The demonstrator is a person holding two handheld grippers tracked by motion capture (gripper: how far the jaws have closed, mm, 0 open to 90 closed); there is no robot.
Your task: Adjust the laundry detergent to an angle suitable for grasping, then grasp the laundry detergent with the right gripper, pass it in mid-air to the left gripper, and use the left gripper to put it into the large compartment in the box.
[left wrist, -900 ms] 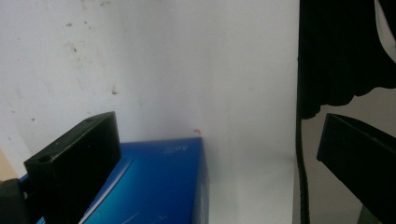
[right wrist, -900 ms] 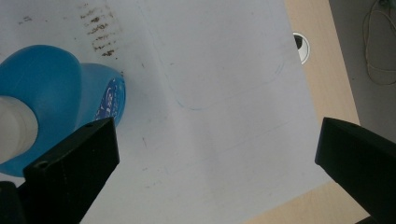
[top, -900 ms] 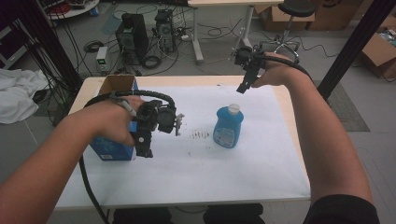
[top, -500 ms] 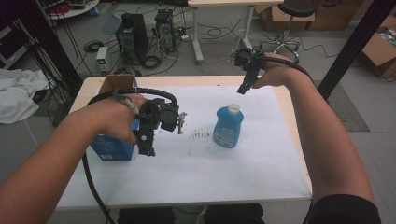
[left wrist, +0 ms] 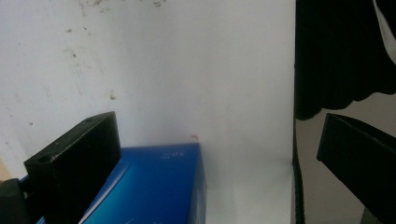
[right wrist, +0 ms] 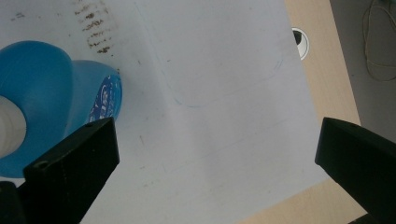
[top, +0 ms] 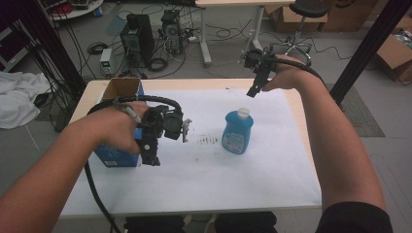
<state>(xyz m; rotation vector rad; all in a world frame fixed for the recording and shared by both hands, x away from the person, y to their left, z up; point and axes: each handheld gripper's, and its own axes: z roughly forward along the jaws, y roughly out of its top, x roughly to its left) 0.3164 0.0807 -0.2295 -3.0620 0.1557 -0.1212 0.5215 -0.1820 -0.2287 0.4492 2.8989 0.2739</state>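
A blue bottle (top: 237,132) with a white cap stands upright on the white sheet, right of centre. An open-topped blue box (top: 116,156) stands at the table's left. My left gripper (top: 149,154) hangs just right of that box, jaws pointing down and open, nothing between them. In the left gripper view, my left gripper (left wrist: 219,154) shows the box's blue top (left wrist: 154,186) by its left jaw. My right gripper (top: 253,90) hovers open over the far edge, behind the bottle. The right gripper view looks past my right gripper (right wrist: 217,163) to the bottle (right wrist: 46,93) at the left.
A white sheet (top: 209,170) with a smudged dark patch (top: 208,141) covers most of the wooden table (top: 297,111). A cable hole (right wrist: 301,42) sits in the bare wood. Computer towers (top: 138,39), cables and a stool stand on the floor beyond.
My left gripper has shifted slightly beside the blue box. The right gripper and the bottle have stayed put.
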